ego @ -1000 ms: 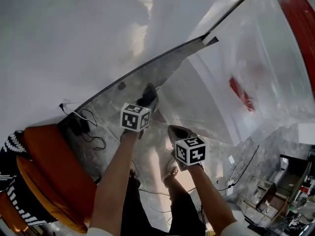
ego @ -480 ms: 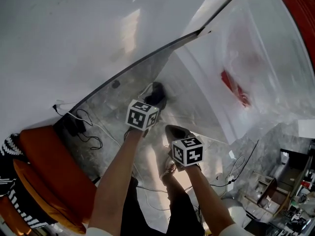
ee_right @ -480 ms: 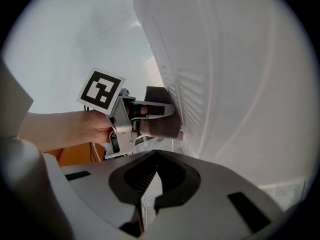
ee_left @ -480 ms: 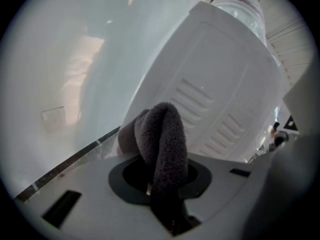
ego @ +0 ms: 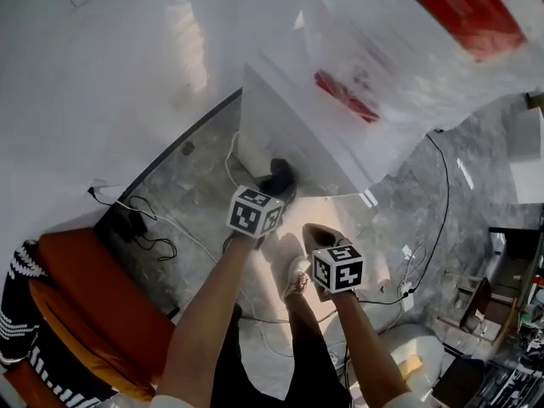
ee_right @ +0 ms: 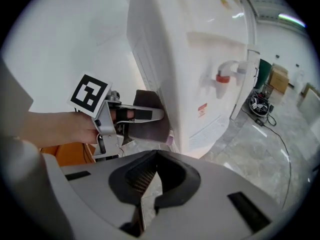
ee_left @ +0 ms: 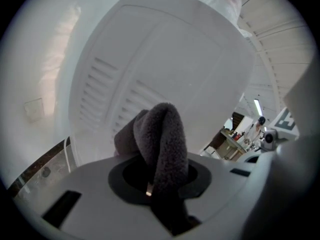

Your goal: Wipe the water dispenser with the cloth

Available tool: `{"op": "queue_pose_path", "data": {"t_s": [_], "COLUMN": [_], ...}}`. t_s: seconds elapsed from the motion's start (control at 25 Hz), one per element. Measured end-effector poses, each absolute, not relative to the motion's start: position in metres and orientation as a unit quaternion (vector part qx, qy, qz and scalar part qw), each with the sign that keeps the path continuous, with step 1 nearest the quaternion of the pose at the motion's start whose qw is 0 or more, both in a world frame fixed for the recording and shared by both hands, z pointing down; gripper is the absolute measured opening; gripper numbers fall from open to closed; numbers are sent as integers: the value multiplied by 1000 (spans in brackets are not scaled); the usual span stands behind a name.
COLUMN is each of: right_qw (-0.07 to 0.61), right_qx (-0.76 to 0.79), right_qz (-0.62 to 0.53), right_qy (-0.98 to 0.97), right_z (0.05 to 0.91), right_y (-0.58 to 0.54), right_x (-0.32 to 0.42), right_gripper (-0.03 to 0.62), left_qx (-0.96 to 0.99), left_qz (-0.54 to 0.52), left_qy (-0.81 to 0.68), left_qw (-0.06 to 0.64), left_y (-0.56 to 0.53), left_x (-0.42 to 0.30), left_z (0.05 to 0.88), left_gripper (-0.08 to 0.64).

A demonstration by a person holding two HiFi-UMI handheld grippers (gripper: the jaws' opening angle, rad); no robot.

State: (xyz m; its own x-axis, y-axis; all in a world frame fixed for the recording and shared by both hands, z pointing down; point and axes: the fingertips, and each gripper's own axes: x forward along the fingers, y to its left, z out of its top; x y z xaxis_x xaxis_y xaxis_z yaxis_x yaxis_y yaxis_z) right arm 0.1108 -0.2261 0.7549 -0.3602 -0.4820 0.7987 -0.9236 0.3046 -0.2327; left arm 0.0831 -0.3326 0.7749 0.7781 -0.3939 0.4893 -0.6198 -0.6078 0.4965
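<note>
1. left gripper (ee_left: 159, 156) is clamped on a dark grey fleecy cloth (ee_left: 161, 129); a folded wad sticks out past the jaws.
2. cloth is pressed against the louvred panel of the tall white plastic water dispenser (ee_right: 200, 59), low on its body.
3. right gripper (ee_right: 149, 156) has its jaws together with nothing between them; it sits just beside the left, clear of the dispenser.

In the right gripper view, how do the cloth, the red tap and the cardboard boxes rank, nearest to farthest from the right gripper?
1. cloth, left of centre, beside the water dispenser.
2. red tap, on its front.
3. cardboard boxes, far right background.
</note>
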Motion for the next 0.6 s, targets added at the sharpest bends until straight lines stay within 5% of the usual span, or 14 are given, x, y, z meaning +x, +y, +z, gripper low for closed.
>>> {"op": "queue_pose_path", "data": {"t_s": [0.36,0.6], "right_qw": [305,304], "right_qx": [517,503], "right_qz": [354,336], "right_qy": [-717,-736], "right_z": [720,688], "right_y": [-178,-195], "right_x": [149,130], "right_gripper": [15,15], "left_qx": [898,887], "left_qz": [160,143], "left_qy": [-231,-295], "left_qw": [339,326], "left_y": [-275,-295], "left_x": [129,75], "left_z": [739,699], "left_gripper": [81,81]}}
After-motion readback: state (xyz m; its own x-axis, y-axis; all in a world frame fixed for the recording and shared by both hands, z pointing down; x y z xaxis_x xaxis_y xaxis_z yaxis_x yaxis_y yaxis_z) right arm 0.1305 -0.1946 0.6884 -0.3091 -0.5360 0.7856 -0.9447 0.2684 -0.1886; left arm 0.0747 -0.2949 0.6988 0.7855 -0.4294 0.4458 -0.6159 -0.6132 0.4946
